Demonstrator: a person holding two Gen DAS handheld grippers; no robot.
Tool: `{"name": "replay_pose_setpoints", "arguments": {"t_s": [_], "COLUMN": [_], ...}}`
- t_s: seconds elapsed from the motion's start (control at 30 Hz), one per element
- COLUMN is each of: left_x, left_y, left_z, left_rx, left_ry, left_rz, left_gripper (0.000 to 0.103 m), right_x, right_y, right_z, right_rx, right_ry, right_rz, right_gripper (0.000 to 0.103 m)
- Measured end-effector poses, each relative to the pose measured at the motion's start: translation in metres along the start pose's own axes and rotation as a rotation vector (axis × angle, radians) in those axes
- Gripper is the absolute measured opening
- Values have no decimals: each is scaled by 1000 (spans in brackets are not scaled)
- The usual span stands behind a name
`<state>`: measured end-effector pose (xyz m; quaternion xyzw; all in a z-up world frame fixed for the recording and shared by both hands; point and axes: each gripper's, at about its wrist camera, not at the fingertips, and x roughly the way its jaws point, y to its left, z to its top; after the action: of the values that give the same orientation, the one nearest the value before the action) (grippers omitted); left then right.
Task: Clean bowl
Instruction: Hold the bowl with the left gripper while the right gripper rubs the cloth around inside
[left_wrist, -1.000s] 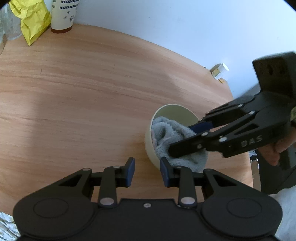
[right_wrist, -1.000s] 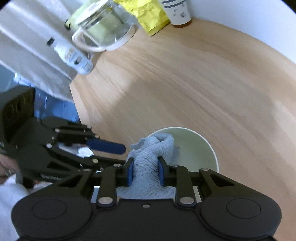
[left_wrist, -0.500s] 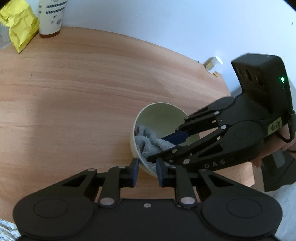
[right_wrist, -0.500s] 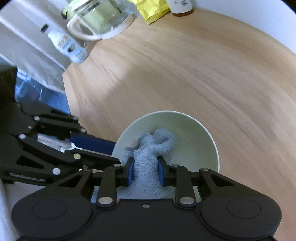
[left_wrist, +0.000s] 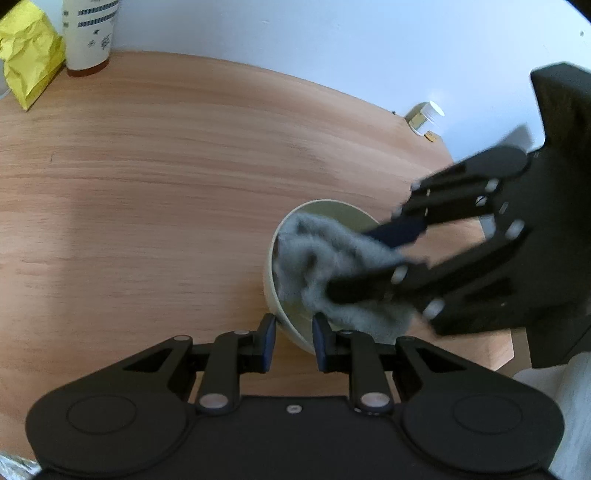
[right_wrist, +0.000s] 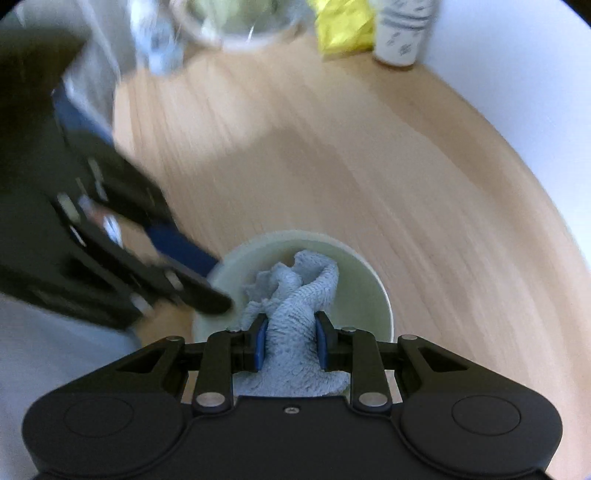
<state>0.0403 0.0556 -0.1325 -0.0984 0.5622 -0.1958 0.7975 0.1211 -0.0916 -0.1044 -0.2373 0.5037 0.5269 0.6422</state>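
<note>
A pale green bowl (left_wrist: 291, 325) stands on the wooden table (left_wrist: 147, 192). My left gripper (left_wrist: 293, 332) is shut on the bowl's near rim, one finger outside and one inside. My right gripper (right_wrist: 290, 338) is shut on a grey-blue cloth (right_wrist: 295, 295) and presses it inside the bowl (right_wrist: 365, 280). In the left wrist view the cloth (left_wrist: 332, 258) fills much of the bowl, with the right gripper (left_wrist: 365, 262) reaching in from the right, blurred. In the right wrist view the left gripper (right_wrist: 216, 282) holds the rim from the left.
A paper cup (left_wrist: 90, 33) and a yellow bag (left_wrist: 27, 59) stand at the table's far left by the white wall. A small white bottle (left_wrist: 424, 116) lies near the far right edge. A glass pot (right_wrist: 236, 22) shows blurred in the right wrist view.
My right gripper has swung the cloth around inside the bowl, and both views blur with the motion. My left gripper keeps its hold on the rim.
</note>
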Motion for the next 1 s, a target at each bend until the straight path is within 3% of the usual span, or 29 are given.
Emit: {"name": "replay_pose_setpoints", "arguments": {"t_s": [0.1, 0.23, 0.47, 0.83, 1.0], "left_x": [-1, -2, -1, 4, 5], "left_y": [-1, -4, -3, -6, -3], "left_z": [2, 3, 4, 8, 7], "left_rx": [25, 60, 67, 87, 74], "left_ry": [8, 17, 32, 42, 43], "left_rz": [-1, 6, -5, 19, 17], "left_gripper": [21, 21, 22, 22, 22], "right_x": [-7, 13, 38, 48, 19], "right_y": [-9, -4, 1, 25, 29], "right_z": [-1, 3, 0, -6, -12], "right_rx": [80, 3, -16, -205, -196], "right_ry": [-93, -59, 5, 132, 60], "right_rz": [74, 50, 43, -72, -99], "right_gripper": [29, 29, 29, 29, 29]}}
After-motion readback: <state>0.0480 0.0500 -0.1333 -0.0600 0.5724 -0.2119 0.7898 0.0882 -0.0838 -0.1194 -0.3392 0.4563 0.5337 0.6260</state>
